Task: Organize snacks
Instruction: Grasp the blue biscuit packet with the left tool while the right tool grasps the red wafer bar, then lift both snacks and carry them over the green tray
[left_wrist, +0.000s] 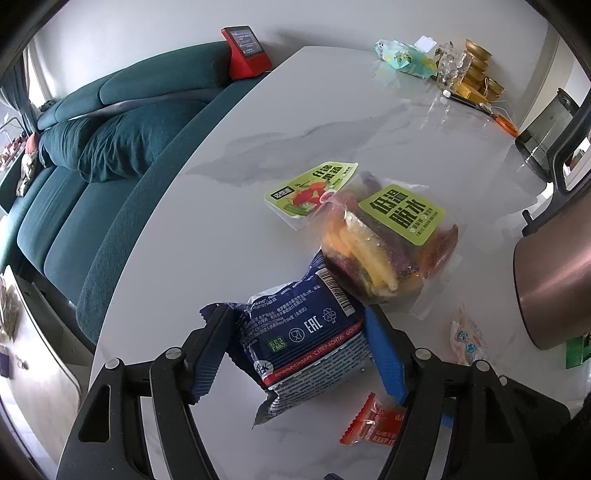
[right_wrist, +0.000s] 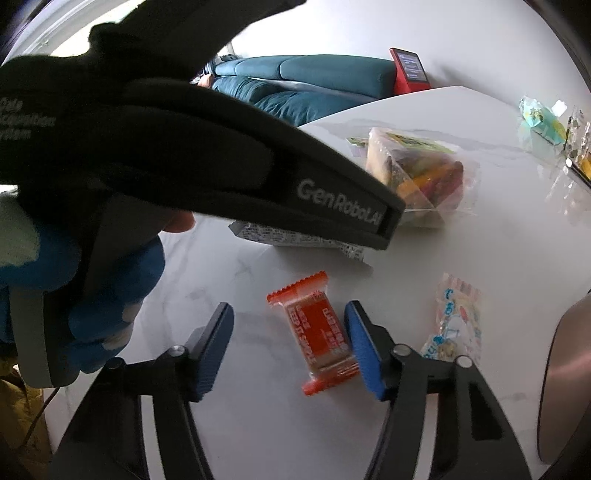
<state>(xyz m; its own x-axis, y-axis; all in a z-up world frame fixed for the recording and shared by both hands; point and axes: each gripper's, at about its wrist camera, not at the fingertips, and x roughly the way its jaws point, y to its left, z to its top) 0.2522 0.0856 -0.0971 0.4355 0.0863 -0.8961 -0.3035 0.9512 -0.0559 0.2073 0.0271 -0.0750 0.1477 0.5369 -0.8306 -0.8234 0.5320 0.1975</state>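
Observation:
A dark blue snack packet lies flat on the white marble table between the fingers of my left gripper. The pads stand close at its two sides, with a strip of table showing by the left pad, so the gripper is open. A small orange packet lies between the fingers of my right gripper, close against the right pad and far from the left one; this gripper is open. The orange packet also shows in the left wrist view.
A clear bag of coloured vegetable crisps and a green packet lie behind the blue one. A clear candy wrapper and a copper pot are at the right. Gold tins stand at the far edge, a teal sofa at the left.

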